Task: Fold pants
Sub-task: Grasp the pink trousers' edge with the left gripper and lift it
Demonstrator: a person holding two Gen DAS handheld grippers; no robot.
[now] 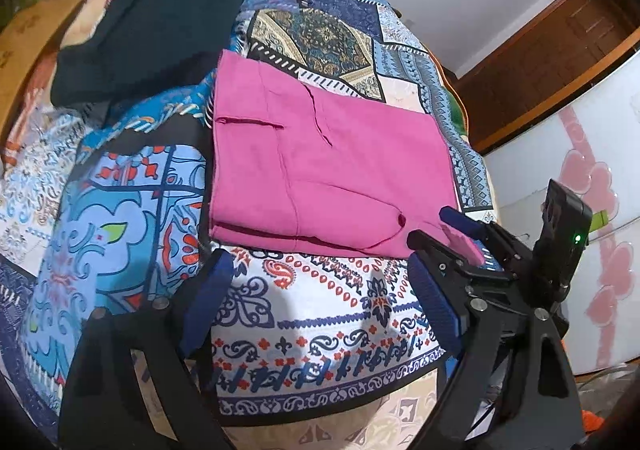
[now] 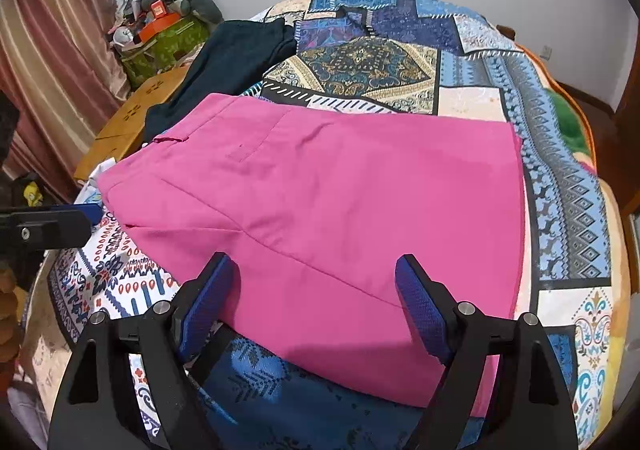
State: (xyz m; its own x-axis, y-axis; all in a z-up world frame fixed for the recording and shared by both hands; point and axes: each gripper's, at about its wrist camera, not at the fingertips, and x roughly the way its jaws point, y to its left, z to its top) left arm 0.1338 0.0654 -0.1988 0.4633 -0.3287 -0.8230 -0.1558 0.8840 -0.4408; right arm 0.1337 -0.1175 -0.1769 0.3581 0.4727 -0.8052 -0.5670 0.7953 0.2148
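Both the left gripper [image 1: 320,282] and right gripper [image 2: 316,302] gape empty; the soft, light pink pants [image 2: 320,201] just ahead seem best pinched at a folded edge.

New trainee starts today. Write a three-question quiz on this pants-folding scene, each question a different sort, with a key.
1. True or false: the pink pants hang off the patterned bedspread.
2. The right gripper is: A) shut on the pants B) open above them C) out of view.
3. Fill in: the dark garment lies ____ the pink pants, farther from the left gripper.

Key: 1 false; 2 B; 3 beyond
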